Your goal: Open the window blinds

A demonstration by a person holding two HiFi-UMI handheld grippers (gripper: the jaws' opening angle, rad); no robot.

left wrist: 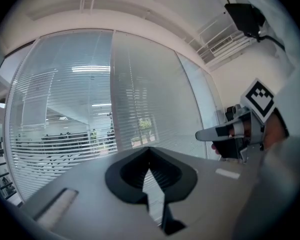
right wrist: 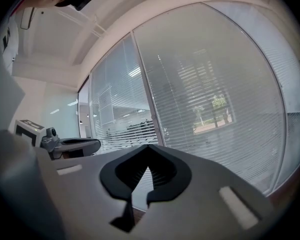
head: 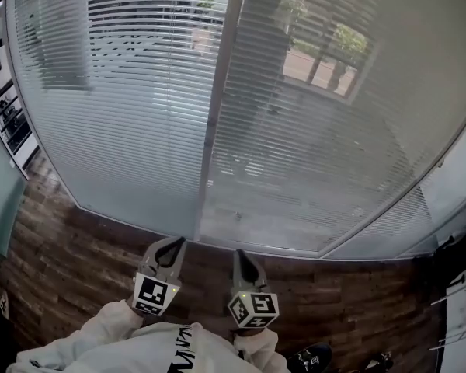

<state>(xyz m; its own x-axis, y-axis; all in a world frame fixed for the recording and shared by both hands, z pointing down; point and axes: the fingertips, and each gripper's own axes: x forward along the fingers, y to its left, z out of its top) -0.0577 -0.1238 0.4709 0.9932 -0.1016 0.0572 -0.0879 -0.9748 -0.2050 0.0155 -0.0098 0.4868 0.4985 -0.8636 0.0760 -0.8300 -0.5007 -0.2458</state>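
The left panel of white blinds (head: 116,115), made of thin horizontal slats behind a smooth glass wall, stands straight ahead. Its upper slats are tilted and show dark gaps. A narrow grey metal post (head: 217,92) divides it from the right panel of white blinds (head: 326,154), whose slats lie close together, with a bright window seen faintly through them. Below is a dark brown wooden plank floor (head: 70,263) with rough grain. The left gripper (head: 172,242), grey with black ribbed pads, is well apart from the blinds, its jaws together on nothing. Just beside it, the right gripper (head: 240,253) also has its pointed jaws together and empty. White fabric sleeves (head: 101,329) lead to both.
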